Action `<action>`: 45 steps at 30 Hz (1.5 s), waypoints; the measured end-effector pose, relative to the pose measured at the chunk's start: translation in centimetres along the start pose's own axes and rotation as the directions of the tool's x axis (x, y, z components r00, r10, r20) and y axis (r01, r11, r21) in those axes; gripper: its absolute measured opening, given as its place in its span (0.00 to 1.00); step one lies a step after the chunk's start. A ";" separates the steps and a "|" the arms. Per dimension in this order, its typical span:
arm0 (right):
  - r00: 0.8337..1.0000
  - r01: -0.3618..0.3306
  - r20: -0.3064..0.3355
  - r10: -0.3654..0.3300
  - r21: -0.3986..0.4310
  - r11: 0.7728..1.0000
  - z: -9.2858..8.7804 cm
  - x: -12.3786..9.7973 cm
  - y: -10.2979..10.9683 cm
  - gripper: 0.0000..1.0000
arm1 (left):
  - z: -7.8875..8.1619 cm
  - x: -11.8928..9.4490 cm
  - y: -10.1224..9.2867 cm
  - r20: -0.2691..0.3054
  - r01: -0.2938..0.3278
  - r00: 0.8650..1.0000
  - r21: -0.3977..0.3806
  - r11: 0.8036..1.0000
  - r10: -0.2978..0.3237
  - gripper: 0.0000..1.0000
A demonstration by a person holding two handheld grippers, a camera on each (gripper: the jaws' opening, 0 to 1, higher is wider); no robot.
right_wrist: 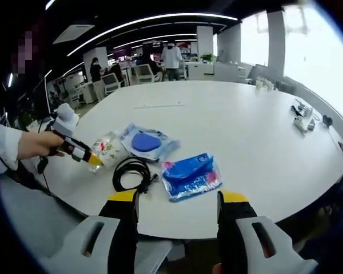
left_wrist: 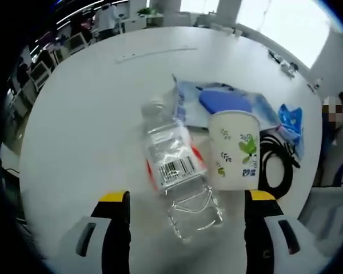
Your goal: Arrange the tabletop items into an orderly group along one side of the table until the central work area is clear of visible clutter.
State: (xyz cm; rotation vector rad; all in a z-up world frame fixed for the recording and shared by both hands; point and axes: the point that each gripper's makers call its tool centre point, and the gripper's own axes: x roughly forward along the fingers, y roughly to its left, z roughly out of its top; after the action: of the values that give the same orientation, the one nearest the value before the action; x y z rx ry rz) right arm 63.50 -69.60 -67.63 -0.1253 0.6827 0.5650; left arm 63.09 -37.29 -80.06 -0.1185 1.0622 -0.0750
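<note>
With jaws spread wide and gripping nothing, left gripper [left_wrist: 186,214] straddles base of clear plastic bottle [left_wrist: 176,171], lying flat just ahead, long axis running from 5 o'clock at base to 11 o'clock at cap; paper cup [left_wrist: 234,149] upright, touching bottle at 2 o'clock, black cable [left_wrist: 274,162] and blue packet [left_wrist: 220,103] beyond. Right gripper [right_wrist: 177,208], likewise released and empty, faces shiny blue pouch [right_wrist: 190,174] at 12 o'clock, well apart from bottle; left judged nearer for bottle pickup.
</note>
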 end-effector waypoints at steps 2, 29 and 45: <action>1.000 0.000 0.000 0.000 0.001 1.000 0.0 0.0 0.0 0.52 | 0.0 0.1 0.0 -0.002 -0.004 1.000 -0.001 1.000 0.004 0.77; 1.000 0.007 0.005 -0.007 0.010 1.000 0.1 0.0 -0.2 0.51 | -0.8 0.2 0.0 0.021 0.037 0.999 -0.190 0.981 -0.034 0.39; 0.995 0.018 0.102 -0.017 -0.002 1.000 2.4 -0.6 -0.3 0.51 | -0.5 -2.0 -0.4 0.090 0.191 0.982 -0.429 0.883 -0.168 0.35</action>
State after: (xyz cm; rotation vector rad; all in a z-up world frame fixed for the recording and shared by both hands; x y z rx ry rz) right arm 64.60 -69.49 -65.43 -0.1046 0.5804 0.5522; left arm 61.70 -37.49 -78.54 -0.6249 1.0008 0.0008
